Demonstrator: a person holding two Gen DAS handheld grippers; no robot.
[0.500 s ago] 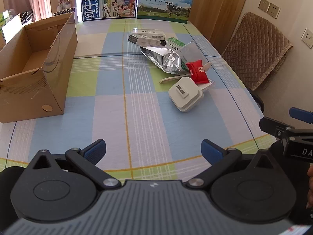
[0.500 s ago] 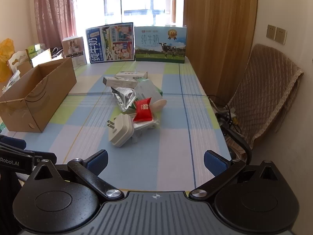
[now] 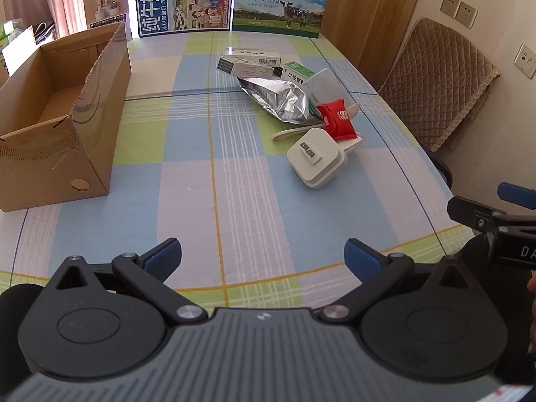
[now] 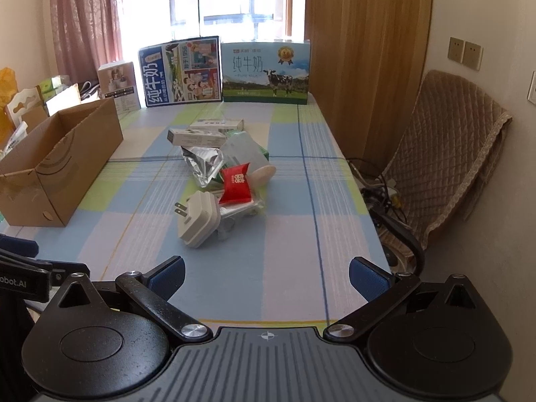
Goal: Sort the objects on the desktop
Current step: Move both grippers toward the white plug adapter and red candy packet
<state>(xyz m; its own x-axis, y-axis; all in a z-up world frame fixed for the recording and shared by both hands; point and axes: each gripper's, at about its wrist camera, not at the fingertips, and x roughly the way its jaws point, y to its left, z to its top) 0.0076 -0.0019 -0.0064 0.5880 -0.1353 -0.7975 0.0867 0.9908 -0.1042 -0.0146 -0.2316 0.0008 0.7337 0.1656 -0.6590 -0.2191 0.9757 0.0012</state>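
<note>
both tongs – left gripper (image 3: 263, 258) and right gripper (image 4: 266, 276) – stood wide apart, empty. the white charger (image 4: 197, 222) lay nearest in the pile mid-table, probably rigid and smooth – best pinched across its flat sides.

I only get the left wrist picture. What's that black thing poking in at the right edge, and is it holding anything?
Observer: That's the right gripper. Its own camera shows the jaws wide open with nothing between them.
Operator: And the greyish shape behind the red packet?
Observer: From the right wrist it reads as a clear plastic cup lying on its side.
Operator: Anything near the chair?
Observer: Yes, a tangle of cables on the floor beside it.
</note>
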